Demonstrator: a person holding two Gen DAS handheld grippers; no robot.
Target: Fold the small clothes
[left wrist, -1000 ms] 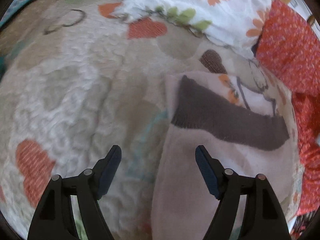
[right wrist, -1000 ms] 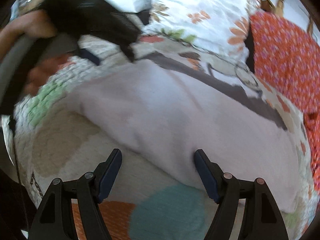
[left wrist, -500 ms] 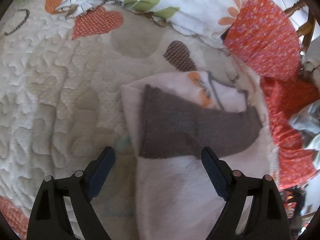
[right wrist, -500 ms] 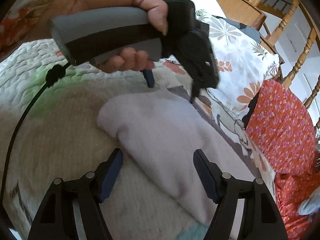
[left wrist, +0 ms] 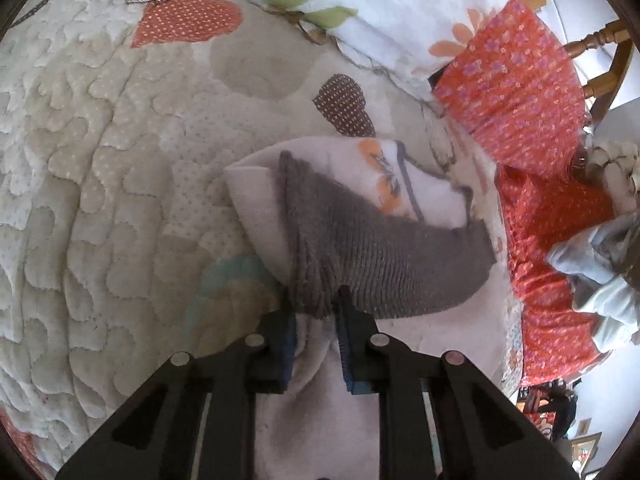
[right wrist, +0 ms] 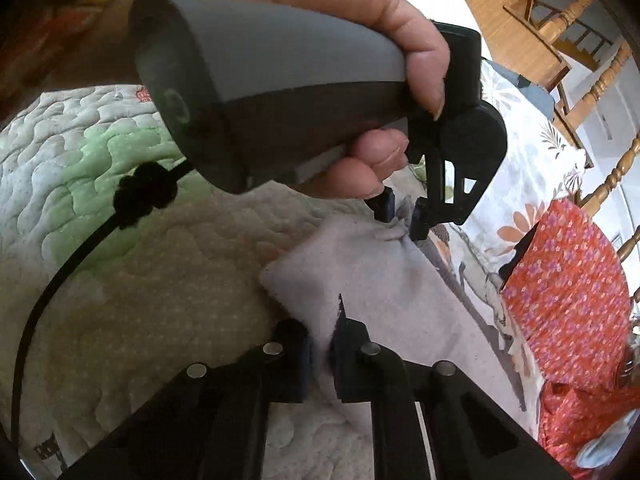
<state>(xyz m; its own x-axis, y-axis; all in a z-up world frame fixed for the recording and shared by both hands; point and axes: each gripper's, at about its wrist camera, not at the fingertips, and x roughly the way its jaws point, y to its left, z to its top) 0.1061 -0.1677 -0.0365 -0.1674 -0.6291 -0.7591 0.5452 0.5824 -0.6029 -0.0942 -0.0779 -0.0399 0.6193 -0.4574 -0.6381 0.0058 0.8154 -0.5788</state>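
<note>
1. The small garment (left wrist: 360,248), pale fleece with a grey ribbed cuff, lies on the quilted bed (left wrist: 120,160) at centre frame in the left wrist view.
2. The left claw (left wrist: 316,312) is clamped on bunched fabric at the cuff's lower edge.
3. The right claw (right wrist: 320,344) pinches the pale edge at lower centre of its view.
4. The garment looks light, soft and limp, not slippery; corner or hem grips likely suit folding.

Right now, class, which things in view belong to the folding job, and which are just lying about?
Part of the job:
- pale garment with grey ribbed band
- left tool, pinching it
- right tool, pinching its edge

Lying about:
- quilt
- floral pillow
- red cloth
- wooden chair
</note>
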